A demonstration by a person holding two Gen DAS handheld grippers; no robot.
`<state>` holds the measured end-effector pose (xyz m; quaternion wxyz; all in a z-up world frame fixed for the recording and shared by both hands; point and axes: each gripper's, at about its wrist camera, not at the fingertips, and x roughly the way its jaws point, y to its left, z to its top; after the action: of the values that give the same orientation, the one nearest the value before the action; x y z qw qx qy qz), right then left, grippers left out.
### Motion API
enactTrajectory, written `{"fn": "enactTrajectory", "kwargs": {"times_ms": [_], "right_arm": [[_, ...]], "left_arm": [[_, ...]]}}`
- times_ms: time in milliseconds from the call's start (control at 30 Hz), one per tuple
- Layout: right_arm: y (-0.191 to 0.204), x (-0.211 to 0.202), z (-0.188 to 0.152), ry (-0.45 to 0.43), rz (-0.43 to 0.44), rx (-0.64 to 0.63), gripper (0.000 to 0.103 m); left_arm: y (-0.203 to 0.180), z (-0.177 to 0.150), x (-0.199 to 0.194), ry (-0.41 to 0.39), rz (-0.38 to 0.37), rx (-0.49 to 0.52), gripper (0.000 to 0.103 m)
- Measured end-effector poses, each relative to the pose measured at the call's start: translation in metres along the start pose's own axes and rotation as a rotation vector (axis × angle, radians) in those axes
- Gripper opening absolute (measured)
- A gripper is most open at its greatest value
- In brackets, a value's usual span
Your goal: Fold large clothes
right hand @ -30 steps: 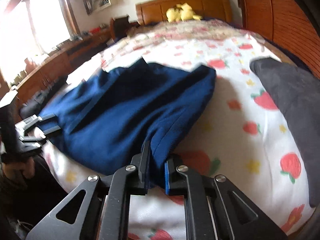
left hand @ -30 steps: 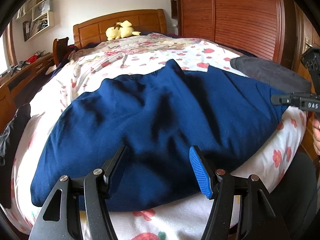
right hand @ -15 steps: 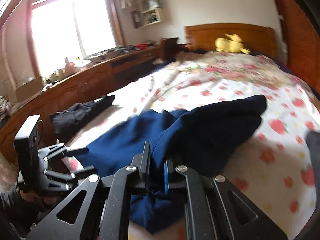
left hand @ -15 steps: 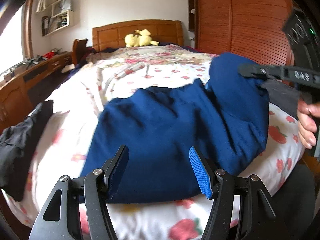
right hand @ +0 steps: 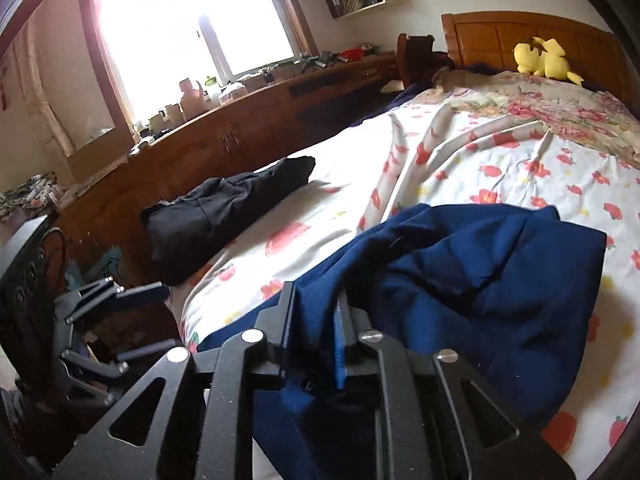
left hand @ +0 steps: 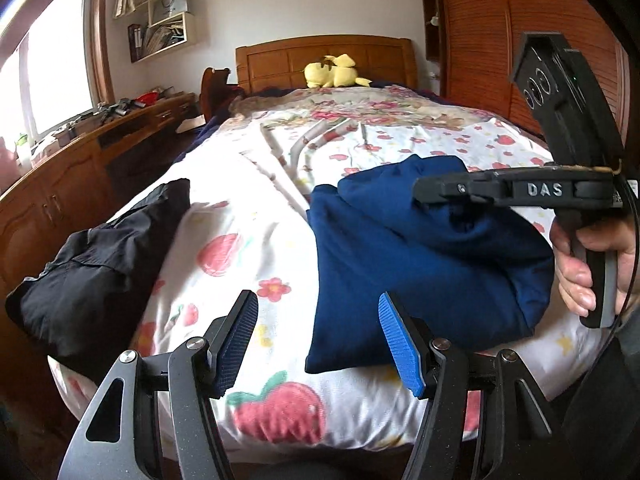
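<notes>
The blue garment (left hand: 420, 264) lay doubled over on the flowered sheet (left hand: 248, 240) near the foot of the bed, one half thrown across the other in a loose, rumpled heap; a black garment (left hand: 96, 256) lay apart from it at the sheet's left edge; a yellow plush (left hand: 332, 74) sat by the headboard (left hand: 280, 60). The left gripper (left hand: 318, 340) hung above the sheet's near edge, its blue pads set wide apart with nothing between them, just beside the blue garment's near corner. The right gripper (right hand: 312, 332) was over the heap, held in a hand (left hand: 592, 264); its jaws were opening, a fold of the blue cloth still lying between the pads; whether the pads still pressed it could not be told.
</notes>
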<state>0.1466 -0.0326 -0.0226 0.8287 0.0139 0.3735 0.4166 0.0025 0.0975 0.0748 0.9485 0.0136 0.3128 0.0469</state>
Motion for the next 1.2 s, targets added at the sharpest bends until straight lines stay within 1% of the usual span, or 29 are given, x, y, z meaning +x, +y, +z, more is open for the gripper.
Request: {"fn": "enactTrajectory", "kwargs": {"times_ms": [33,67,100,200,367,433,567,700,867,933,1000,1067,1133,1167,1200], "right_arm": [[0.000,-0.001,0.002,0.002,-0.011,-0.010,0.034],[0.001,-0.004,0.004,0.001,-0.040,-0.024,0.045],[0.003,-0.009,0.005,-0.007,-0.072,-0.038,0.046],[-0.003,-0.034,0.007,-0.055,-0.084,-0.032,0.049],[-0.025,-0.062,0.002,-0.088,-0.179,-0.003,0.049],[-0.037,-0.069,-0.005,-0.069,-0.200,0.018,0.049],[-0.053,-0.073,-0.023,-0.008,-0.293,0.008,0.049],[-0.065,-0.075,-0.037,0.034,-0.290,0.029,0.049],[-0.072,-0.077,-0.051,0.073,-0.295,0.036,0.049],[-0.072,-0.076,-0.054,0.083,-0.307,0.029,0.049],[-0.072,-0.077,-0.056,0.083,-0.311,0.026,0.049],[-0.071,-0.079,-0.056,0.080,-0.312,0.026,0.049],[-0.071,-0.081,-0.054,0.068,-0.308,0.031,0.049],[-0.071,-0.082,-0.053,0.063,-0.305,0.032,0.049],[-0.071,-0.082,-0.052,0.059,-0.302,0.034,0.049]], "left_arm": [[-0.001,0.002,0.000,0.000,0.000,-0.005,0.065],[-0.003,0.004,0.000,-0.002,-0.002,-0.011,0.065],[-0.002,0.004,-0.002,-0.005,-0.005,-0.016,0.065],[-0.006,0.008,-0.002,-0.012,-0.019,-0.028,0.065],[-0.011,0.018,0.005,-0.020,-0.035,-0.023,0.065],[-0.015,0.023,0.009,-0.020,-0.041,-0.019,0.065],[-0.020,0.036,0.023,-0.015,-0.040,-0.014,0.065],[-0.023,0.047,0.033,-0.006,-0.038,-0.023,0.065],[-0.020,0.050,0.055,0.041,-0.038,-0.042,0.065],[-0.020,0.053,0.058,0.051,-0.040,-0.053,0.065],[-0.019,0.054,0.062,0.061,-0.049,-0.067,0.065],[-0.019,0.055,0.063,0.075,-0.076,-0.080,0.064],[-0.019,0.057,0.065,0.084,-0.108,-0.085,0.048],[-0.019,0.055,0.066,0.096,-0.124,-0.084,0.042],[-0.019,0.055,0.067,0.107,-0.136,-0.084,0.029]]}}
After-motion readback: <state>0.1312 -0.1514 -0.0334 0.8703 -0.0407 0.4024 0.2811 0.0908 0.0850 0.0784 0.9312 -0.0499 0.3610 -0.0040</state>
